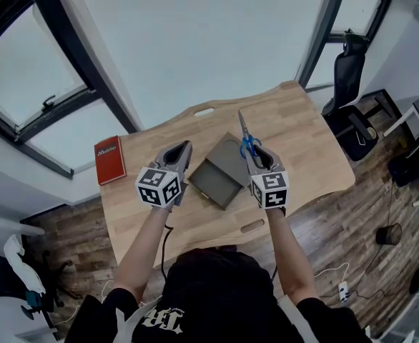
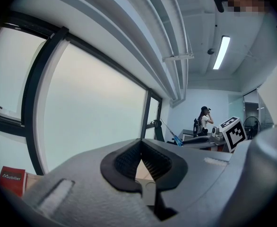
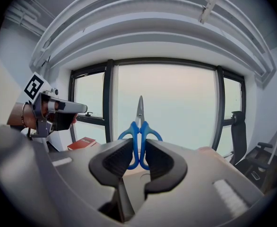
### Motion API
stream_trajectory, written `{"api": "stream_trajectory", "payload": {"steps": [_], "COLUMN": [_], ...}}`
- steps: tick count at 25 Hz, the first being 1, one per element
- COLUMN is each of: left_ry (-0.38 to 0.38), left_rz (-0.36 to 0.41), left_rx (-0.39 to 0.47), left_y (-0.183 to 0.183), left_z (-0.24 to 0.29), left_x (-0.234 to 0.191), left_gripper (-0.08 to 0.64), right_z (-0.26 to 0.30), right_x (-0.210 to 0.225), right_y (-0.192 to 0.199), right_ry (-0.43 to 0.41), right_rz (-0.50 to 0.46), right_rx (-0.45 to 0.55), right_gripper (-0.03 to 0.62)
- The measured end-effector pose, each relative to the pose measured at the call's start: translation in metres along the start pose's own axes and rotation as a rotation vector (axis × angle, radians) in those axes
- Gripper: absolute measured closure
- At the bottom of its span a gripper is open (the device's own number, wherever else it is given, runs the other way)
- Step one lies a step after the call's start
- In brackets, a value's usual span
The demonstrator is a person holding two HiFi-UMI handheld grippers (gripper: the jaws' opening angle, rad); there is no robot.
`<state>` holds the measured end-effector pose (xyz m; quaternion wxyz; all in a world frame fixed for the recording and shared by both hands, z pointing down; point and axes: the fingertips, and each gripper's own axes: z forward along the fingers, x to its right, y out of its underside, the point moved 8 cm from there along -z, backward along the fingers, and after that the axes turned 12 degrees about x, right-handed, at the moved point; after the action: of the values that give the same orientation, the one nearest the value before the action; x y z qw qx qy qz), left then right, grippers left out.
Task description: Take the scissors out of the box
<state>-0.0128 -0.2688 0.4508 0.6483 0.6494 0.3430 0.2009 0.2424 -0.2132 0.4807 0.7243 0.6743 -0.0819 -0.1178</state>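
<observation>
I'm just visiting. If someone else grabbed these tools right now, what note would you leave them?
Right hand-held gripper: shut on the blue-handled scissors, blades up, above the table.
Left hand-held gripper: shut, empty.
Box: grey, open, on the table between the two grippers.
Done: scissors are out of the box.
Left: probably just setting them down on the table.

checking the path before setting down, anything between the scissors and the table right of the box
Nothing visible does. The right gripper holds the scissors up above the box, and the table on that side shows only bare wood.
</observation>
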Motion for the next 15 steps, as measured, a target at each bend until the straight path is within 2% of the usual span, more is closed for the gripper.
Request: {"api": "stream_trajectory", "payload": {"steps": [15], "left_ry": [0.017], "left_rz": [-0.012], "left_rx": [-0.006], "left_y": [0.005], "left_z": [0.0], "left_x": [0.008], "left_gripper": [0.557], "right_z": [-0.011], "right_x": [0.002], "right_y": [0.003], "right_ry": [0.012], "right_rz": [0.004], "right_rx": [-0.009], "right_gripper": [0.505]}}
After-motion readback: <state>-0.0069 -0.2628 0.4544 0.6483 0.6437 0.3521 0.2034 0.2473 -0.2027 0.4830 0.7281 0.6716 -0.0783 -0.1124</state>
